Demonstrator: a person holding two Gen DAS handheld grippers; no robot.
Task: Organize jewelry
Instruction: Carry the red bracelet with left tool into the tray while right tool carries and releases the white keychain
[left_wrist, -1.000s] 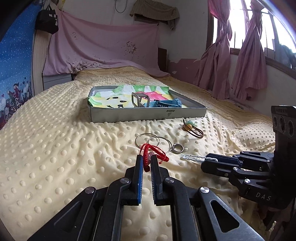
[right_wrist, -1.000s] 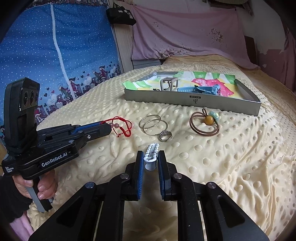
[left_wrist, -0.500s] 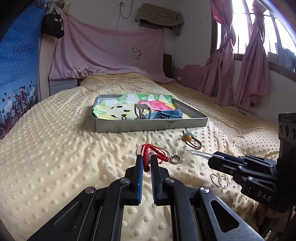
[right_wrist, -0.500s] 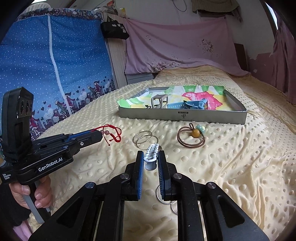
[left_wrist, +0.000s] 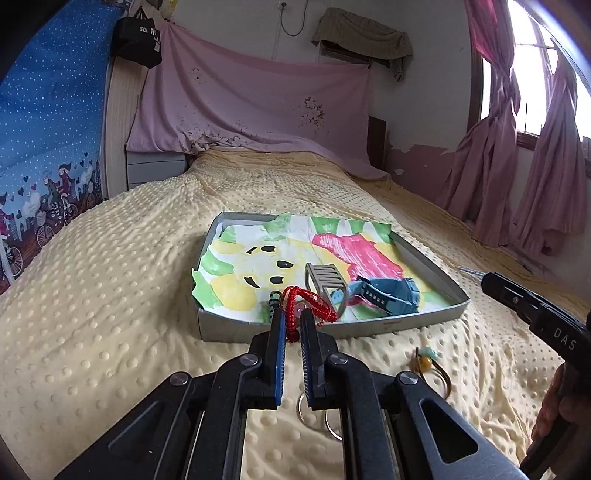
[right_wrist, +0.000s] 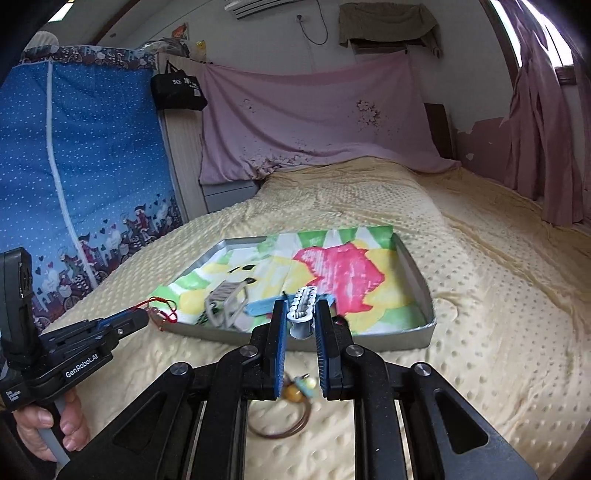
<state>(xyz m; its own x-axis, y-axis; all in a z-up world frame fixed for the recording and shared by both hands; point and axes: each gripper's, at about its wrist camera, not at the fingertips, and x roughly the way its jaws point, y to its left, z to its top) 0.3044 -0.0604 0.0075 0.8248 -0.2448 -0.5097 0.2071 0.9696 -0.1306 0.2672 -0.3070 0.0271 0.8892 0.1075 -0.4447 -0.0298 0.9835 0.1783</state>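
While both cameras are looking across a yellow dotted bedspread (left_wrist: 110, 295) toward a grey tray (left_wrist: 236, 328) at frame centre, each is showing something the other is missing. From the left wrist view, the left gripper (left_wrist: 291, 325) is pinching a red cord bracelet (left_wrist: 306, 299) between its blue pads (left_wrist: 279, 332), the loop hanging just over the tray's near edge. Low in that frame, thin metal rings (left_wrist: 314, 417) are lying on the bedspread under the fingers, and a brown hair tie with an amber bead (left_wrist: 430, 363) is resting at lower right. Only part of the right gripper (left_wrist: 532, 306) is showing at the right edge there, so its grip cannot be told from that view.

From the right wrist view, the right gripper (right_wrist: 300, 325) is squeezing a small white hair clip (right_wrist: 302, 310) upright before the tray's near wall (right_wrist: 369, 341). A hand (right_wrist: 55, 424) is holding the left tool at lower left. A grey claw clip (right_wrist: 225, 302) and a blue clip (right_wrist: 264, 306) are lying inside the tray on a coloured drawing (right_wrist: 332, 273).

Compared with a second ago, both grippers are now sitting much closer to the tray, still carrying the same pieces.
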